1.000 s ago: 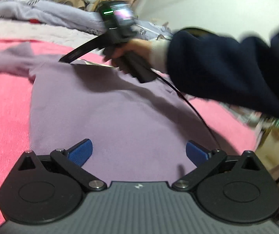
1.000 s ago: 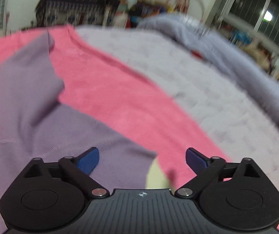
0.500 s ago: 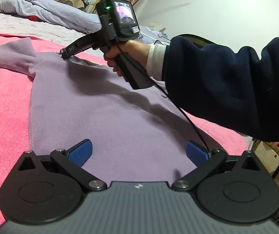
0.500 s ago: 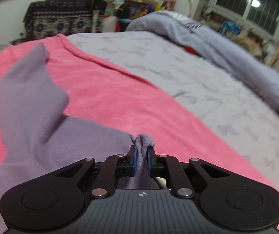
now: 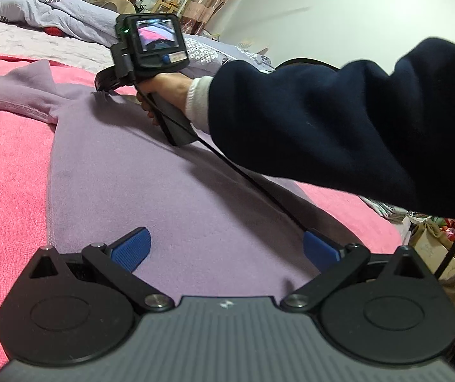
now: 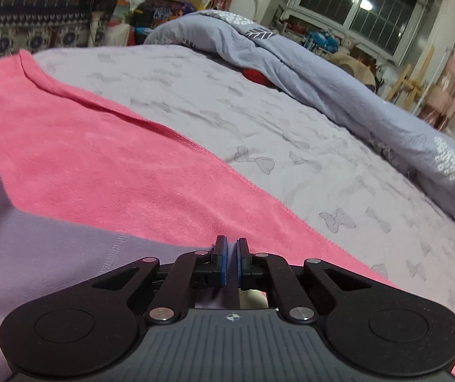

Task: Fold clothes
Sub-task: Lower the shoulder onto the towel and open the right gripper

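Observation:
A purple long-sleeved top (image 5: 163, 191) lies flat on a pink blanket (image 5: 4, 175), one sleeve (image 5: 10, 86) stretched to the far left. My left gripper (image 5: 224, 248) hovers open over the top's near hem, nothing between its blue pads. A hand in a dark sleeve holds my right gripper (image 5: 103, 81) at the top's far shoulder edge, where the cloth peaks up into the tips. In the right wrist view, the right gripper (image 6: 232, 251) has its jaws closing the last bit, pads almost together on a thin fold of the purple top (image 6: 36, 254).
The pink blanket (image 6: 100, 165) covers the near part of a bed with a grey butterfly-print sheet (image 6: 259, 127). A bunched lilac duvet (image 6: 323, 73) lies along the far side. Cluttered furniture and a window stand beyond. A black cable (image 5: 259, 191) trails across the top.
My right gripper went from wide open to pinched on the top's shoulder edge, and its hand sank lower toward the bed. The left gripper has barely moved.

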`<state>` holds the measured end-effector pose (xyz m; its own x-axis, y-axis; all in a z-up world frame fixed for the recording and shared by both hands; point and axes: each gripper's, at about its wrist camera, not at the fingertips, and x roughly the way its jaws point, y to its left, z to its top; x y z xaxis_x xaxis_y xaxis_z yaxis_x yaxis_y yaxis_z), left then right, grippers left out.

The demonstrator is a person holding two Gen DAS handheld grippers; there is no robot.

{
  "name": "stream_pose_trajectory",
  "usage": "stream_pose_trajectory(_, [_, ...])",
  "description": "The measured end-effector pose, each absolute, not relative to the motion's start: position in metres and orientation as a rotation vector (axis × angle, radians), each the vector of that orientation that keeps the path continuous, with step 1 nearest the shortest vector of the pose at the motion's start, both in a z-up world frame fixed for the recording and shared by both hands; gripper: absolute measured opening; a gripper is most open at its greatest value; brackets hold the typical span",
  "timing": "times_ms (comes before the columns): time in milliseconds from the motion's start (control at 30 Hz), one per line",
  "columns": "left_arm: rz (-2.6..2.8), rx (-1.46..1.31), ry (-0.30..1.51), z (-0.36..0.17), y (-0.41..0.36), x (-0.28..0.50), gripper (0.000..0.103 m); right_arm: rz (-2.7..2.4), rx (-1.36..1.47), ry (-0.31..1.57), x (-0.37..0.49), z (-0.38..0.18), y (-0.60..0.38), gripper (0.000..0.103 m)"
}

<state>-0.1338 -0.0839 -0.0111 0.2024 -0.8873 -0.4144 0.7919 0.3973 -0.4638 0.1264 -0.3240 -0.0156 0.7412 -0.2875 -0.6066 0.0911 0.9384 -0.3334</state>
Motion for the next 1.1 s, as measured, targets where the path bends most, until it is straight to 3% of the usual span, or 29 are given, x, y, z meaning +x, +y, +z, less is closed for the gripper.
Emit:
stream_pose_trajectory(200, [-1.183, -0.167, 0.695, -0.013, -0.081, -0.139, 0.102, -0.227, -0.035, 0.676, 0.124, 0.019, -0.354, 0.016])
stream_pose_trajectory(267, [-1.185, -0.17, 0.695, -0.013, -0.08, -0.141, 0.102, -0.206, -0.02, 0.644, 0.108, 0.038, -0.361, 0.037])
stream_pose_trajectory(333, [-1.187, -0.173, 0.695, -0.014, -0.078, -0.144, 0.102, -0.186, -0.025, 0.614, 0.089, 0.056, -0.367, 0.051])
stream_pose_trajectory(500, [-1.185, -0.174, 0.692, -0.015, -0.079, -0.144, 0.102, -0.172, -0.044, 0.629, 0.011, 0.073, -0.395, 0.05])
stream_pose_trajectory(567, [-1.184, -0.176, 0.691, -0.015, -0.079, -0.144, 0.102, -0.121, -0.057, 0.722, -0.028, 0.061, -0.402, 0.04])
stream_pose_trajectory(700, [-1.182, -0.18, 0.688, -0.016, -0.077, -0.146, 0.102, -0.113, -0.005, 0.836, -0.11, 0.031, -0.418, 0.041])
stream_pose_trajectory(900, [-1.183, -0.192, 0.684, -0.016, -0.084, -0.131, 0.102, -0.34, 0.09, 0.822, -0.186, 0.01, -0.468, 0.048])
stream_pose_trajectory(933, [-1.183, -0.192, 0.684, -0.016, -0.085, -0.13, 0.102, -0.404, 0.097, 0.808, -0.191, 0.012, -0.478, 0.061])
stream_pose_trajectory(1100, [-1.181, -0.193, 0.681, -0.017, -0.087, -0.128, 0.102, -0.63, 0.1, 0.732, -0.214, 0.024, -0.509, 0.056])
